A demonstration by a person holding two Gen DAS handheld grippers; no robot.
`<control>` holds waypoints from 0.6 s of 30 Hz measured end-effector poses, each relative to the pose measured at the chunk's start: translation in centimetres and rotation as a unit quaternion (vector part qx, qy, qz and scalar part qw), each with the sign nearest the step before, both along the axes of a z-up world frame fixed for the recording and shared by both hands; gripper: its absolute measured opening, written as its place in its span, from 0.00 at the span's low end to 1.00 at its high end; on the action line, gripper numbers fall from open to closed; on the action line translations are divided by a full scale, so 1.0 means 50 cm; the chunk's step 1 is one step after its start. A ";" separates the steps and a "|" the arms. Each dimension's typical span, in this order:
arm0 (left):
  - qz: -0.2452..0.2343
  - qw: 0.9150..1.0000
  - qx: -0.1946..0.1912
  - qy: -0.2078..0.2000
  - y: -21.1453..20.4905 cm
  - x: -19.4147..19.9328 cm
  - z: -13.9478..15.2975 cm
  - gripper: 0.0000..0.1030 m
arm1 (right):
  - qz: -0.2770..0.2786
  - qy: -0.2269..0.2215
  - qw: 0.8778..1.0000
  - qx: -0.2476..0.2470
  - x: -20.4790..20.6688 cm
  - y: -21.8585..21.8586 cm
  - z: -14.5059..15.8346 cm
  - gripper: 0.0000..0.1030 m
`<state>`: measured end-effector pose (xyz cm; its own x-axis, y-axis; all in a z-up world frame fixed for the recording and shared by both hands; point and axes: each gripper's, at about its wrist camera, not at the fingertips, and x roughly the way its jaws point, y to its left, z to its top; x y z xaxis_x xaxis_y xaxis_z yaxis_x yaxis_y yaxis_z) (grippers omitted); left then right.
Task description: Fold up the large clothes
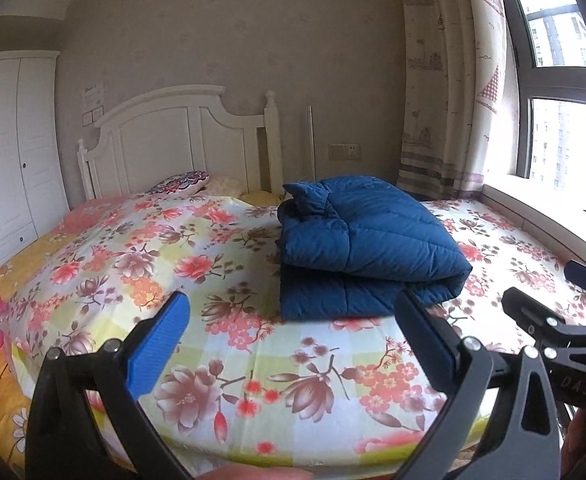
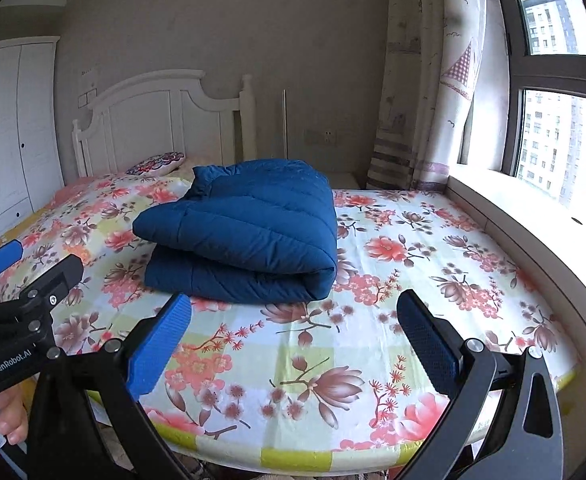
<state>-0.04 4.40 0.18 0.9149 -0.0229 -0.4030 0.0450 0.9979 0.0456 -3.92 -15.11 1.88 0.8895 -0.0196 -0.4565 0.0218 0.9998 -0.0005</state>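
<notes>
Both grippers, left [image 1: 293,344] and right [image 2: 293,344], hang wide apart and empty above the near edge of the bed [image 2: 373,320]. A blue padded coat [image 2: 245,236] lies folded in a thick bundle mid-bed, seemingly finished, though its far side is hidden. If one more fold is needed, grip both near corners together and lift evenly.
</notes>
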 end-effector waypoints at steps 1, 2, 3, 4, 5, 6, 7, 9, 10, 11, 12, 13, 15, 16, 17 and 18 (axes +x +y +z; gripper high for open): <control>0.001 1.000 -0.001 0.001 0.001 0.001 -0.001 0.98 | 0.000 0.001 1.000 0.000 0.000 0.000 0.000 0.96; 0.001 1.000 -0.001 0.002 0.001 0.002 -0.002 0.98 | 0.001 0.001 1.000 0.000 0.001 0.000 -0.001 0.96; 0.001 1.000 -0.002 0.003 0.001 0.003 -0.002 0.98 | 0.001 0.002 1.000 0.000 0.002 0.001 -0.002 0.96; 0.002 1.000 -0.002 0.004 0.001 0.004 -0.003 0.98 | 0.002 0.003 1.000 0.001 0.002 0.001 -0.004 0.96; 0.002 1.000 -0.002 0.005 0.001 0.005 -0.003 0.98 | 0.003 0.004 1.000 0.001 0.003 0.001 -0.005 0.96; 0.002 1.000 -0.002 0.005 0.001 0.005 -0.004 0.98 | 0.003 0.004 1.000 0.002 0.003 0.001 -0.006 0.96; 0.001 1.000 -0.002 0.006 0.000 0.005 -0.003 0.98 | 0.004 0.003 1.000 0.002 0.002 0.001 -0.006 0.96; 0.002 1.000 -0.002 0.005 0.000 0.004 -0.003 0.98 | 0.004 0.001 1.000 0.003 0.001 -0.001 -0.005 0.96; 0.002 1.000 -0.002 0.005 0.000 0.004 -0.003 0.98 | 0.003 0.001 1.000 0.003 0.000 -0.001 -0.006 0.96; 0.002 1.000 -0.002 0.005 -0.001 0.004 -0.003 0.98 | 0.003 0.000 1.000 0.004 0.000 -0.002 -0.006 0.96; 0.002 1.000 -0.002 0.004 -0.002 0.003 -0.003 0.98 | 0.003 0.000 1.000 0.004 -0.001 -0.003 -0.006 0.96; 0.002 1.000 -0.002 0.004 -0.002 0.003 -0.003 0.98 | 0.003 0.000 1.000 0.004 0.000 -0.004 -0.006 0.96; 0.002 1.000 -0.001 0.004 -0.002 0.003 -0.003 0.98 | 0.002 0.000 1.000 0.004 -0.001 -0.003 -0.006 0.96; 0.002 1.000 -0.001 0.004 -0.002 0.003 -0.004 0.98 | 0.003 0.000 1.000 0.003 -0.002 -0.003 -0.006 0.96; 0.002 1.000 -0.002 0.004 -0.002 0.003 -0.004 0.98 | 0.003 0.000 1.000 0.004 -0.002 -0.003 -0.006 0.96; 0.002 1.000 -0.002 0.004 -0.002 0.004 -0.004 0.98 | 0.002 0.000 1.000 0.004 -0.002 -0.001 -0.006 0.96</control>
<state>0.14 4.31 0.00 0.9115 -0.0204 -0.4108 0.0412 0.9983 0.0418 -4.01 -15.17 1.58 0.8894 -0.0117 -0.4571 0.0173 0.9998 0.0081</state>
